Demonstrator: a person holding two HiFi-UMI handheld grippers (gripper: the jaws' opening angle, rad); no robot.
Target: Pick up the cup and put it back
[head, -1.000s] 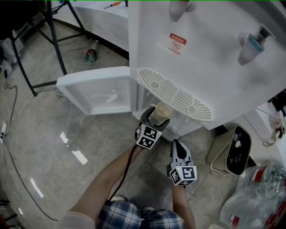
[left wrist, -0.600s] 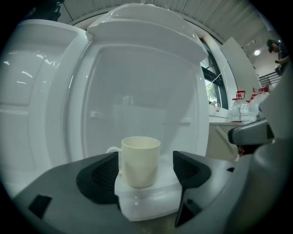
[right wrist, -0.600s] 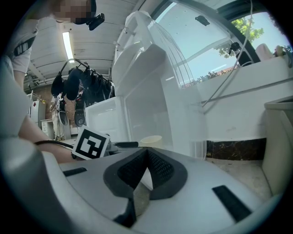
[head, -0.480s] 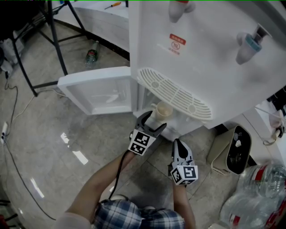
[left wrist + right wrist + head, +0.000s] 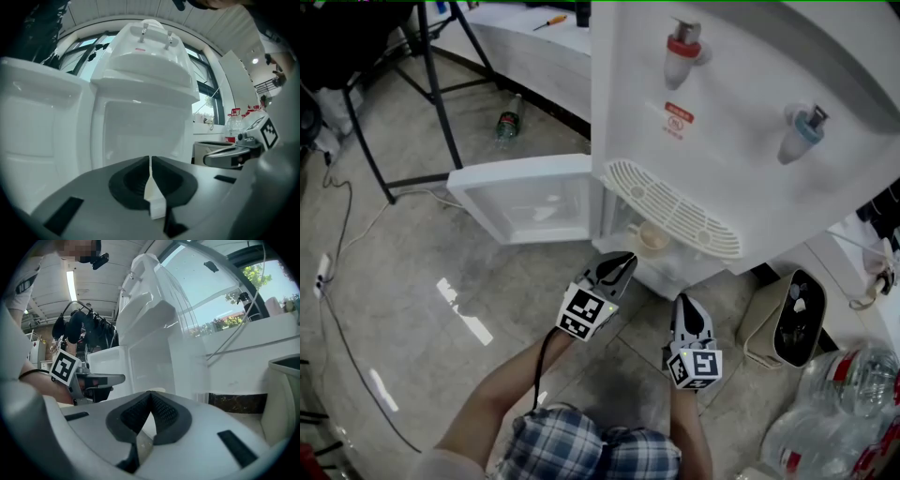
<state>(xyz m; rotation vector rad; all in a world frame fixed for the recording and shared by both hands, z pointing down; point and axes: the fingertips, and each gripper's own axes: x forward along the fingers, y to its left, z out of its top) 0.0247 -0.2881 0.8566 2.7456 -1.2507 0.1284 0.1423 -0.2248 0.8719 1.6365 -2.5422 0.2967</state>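
The glossy tiled floor (image 5: 412,281) reflects light; a black stand (image 5: 438,84) and beige bin (image 5: 759,330) sit on it.

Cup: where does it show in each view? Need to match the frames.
Head view: cup at centre, in the recess under the drip tray.
Left gripper view: not in it.
Right gripper view: probably the small pale rim at low centre; too little shows to be sure.
Shared landmark: the white water dispenser, in the upper part of all three.
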